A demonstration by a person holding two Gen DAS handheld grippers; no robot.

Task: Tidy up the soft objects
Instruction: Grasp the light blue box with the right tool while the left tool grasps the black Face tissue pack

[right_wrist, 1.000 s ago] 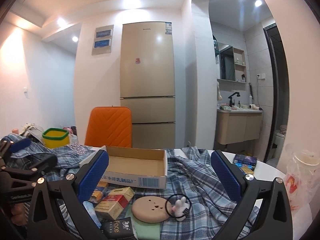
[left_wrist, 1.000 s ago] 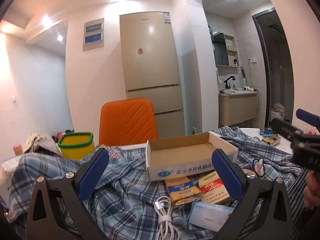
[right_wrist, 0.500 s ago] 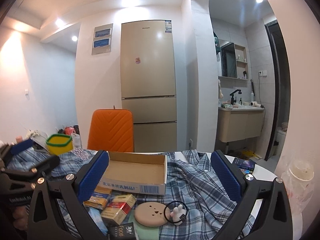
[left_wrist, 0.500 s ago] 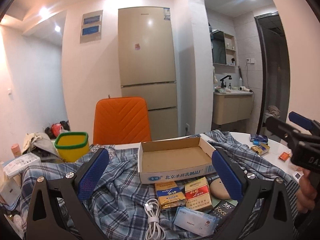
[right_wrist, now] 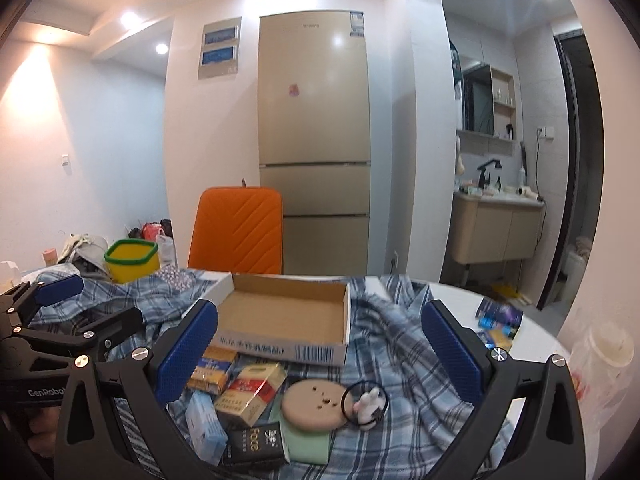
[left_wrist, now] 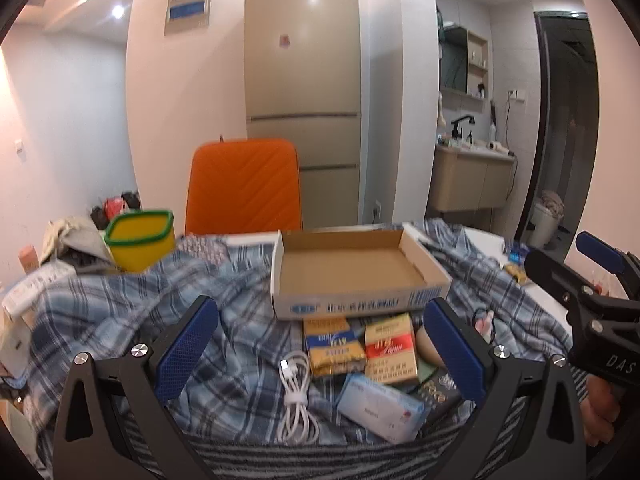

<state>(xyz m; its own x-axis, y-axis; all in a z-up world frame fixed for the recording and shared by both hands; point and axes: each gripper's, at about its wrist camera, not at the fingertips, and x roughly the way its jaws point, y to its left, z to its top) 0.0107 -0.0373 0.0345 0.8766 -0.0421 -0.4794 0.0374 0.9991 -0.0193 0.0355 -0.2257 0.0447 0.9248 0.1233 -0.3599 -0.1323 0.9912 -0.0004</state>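
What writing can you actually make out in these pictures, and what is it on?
"Face": black packet.
"GenRobo", cut off: left hand-held gripper.
"DAS", cut off: right hand-held gripper.
Cardboard box front: blue print, too blurred.
Red packet, yellow packet, fridge labels: unreadable.

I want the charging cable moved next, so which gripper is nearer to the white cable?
Left. The white cable lies just ahead between the open left gripper fingers. The right gripper is further right, over the round pad.
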